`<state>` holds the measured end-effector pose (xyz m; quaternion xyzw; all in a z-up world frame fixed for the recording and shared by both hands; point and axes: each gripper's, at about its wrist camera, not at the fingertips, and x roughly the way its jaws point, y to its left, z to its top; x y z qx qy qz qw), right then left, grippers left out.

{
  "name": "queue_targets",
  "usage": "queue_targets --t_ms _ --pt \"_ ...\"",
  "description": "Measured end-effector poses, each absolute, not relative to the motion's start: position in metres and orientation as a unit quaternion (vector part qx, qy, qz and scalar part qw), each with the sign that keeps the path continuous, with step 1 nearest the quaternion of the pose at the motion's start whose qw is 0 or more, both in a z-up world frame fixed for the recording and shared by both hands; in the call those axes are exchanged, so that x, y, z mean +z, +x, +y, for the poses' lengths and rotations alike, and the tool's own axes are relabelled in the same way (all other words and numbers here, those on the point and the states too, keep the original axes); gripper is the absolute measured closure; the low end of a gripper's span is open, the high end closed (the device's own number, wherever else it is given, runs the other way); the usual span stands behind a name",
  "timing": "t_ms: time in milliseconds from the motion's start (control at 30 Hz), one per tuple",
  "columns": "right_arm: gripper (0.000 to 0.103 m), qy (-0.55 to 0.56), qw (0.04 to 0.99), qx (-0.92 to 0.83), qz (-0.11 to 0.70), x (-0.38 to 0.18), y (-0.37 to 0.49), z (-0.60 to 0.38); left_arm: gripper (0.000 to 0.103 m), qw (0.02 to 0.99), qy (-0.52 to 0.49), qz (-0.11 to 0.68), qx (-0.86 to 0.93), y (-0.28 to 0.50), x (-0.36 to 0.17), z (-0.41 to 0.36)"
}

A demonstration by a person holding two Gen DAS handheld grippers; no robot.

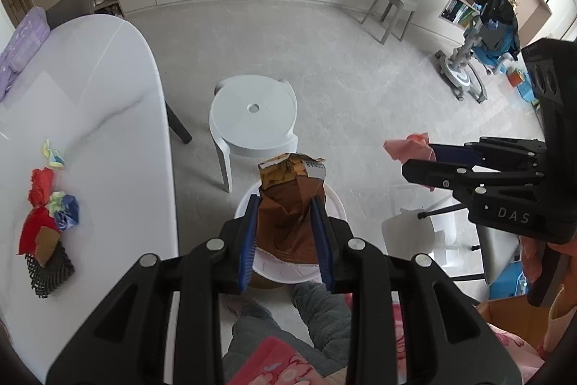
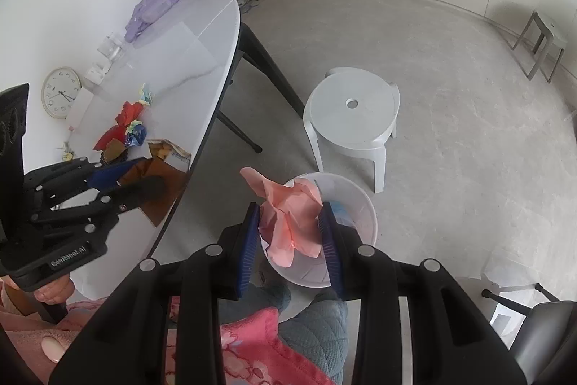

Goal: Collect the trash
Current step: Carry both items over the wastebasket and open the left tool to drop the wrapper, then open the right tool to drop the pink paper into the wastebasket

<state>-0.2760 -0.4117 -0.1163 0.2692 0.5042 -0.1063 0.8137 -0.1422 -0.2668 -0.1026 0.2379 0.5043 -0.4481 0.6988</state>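
Holding both pieces above the round white plastic bin (image 2: 364, 204): your left gripper (image 1: 286, 222) is clamped on the brown snack wrapper (image 1: 292, 204), your right gripper (image 2: 290, 233) on crumpled pink paper (image 2: 288, 222). Judged next: release both inside it.

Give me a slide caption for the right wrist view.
Right gripper holds crumpled pink paper above the white bin.

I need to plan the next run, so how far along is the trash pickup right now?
Midway. The white bin already seems to hold some scraps. In hand: the left gripper clamps a brown snack bag over the bin, and the right gripper holds crumpled pink paper above it. Left: red paper, colourful wads and black netting on the table.
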Motion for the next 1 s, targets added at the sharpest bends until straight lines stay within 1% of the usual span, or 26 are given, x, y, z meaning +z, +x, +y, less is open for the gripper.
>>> queue_targets --t_ms 333,400,433,467,633,733,1000 --pt "0.068 0.279 0.813 -0.112 0.498 -0.121 -0.288 -0.421 0.074 0.672 0.257 0.524 -0.456 -0.161 -0.123 -0.286" --pt "0.068 0.280 0.814 -0.113 0.497 -0.121 -0.290 -0.423 0.065 0.668 0.264 0.525 -0.457 -0.164 -0.125 -0.289" --pt "0.068 0.280 0.814 -0.114 0.496 -0.122 -0.291 -0.424 0.052 0.668 0.268 0.524 -0.455 -0.166 -0.125 -0.290" --pt "0.068 0.281 0.813 -0.115 0.496 -0.122 -0.291 -0.425 0.045 0.671 0.271 0.521 -0.452 -0.167 -0.125 -0.291" --pt "0.068 0.285 0.812 -0.118 0.495 -0.124 -0.291 -0.428 0.018 0.679 0.283 0.509 -0.447 -0.169 -0.121 -0.290" --pt "0.068 0.286 0.812 -0.118 0.496 -0.126 -0.290 -0.428 0.012 0.681 0.284 0.511 -0.440 -0.166 -0.121 -0.288" --pt "0.068 0.281 0.805 -0.122 0.509 -0.136 -0.283 -0.428 0.008 0.694 0.266 0.523 -0.418 -0.149 -0.119 -0.274"
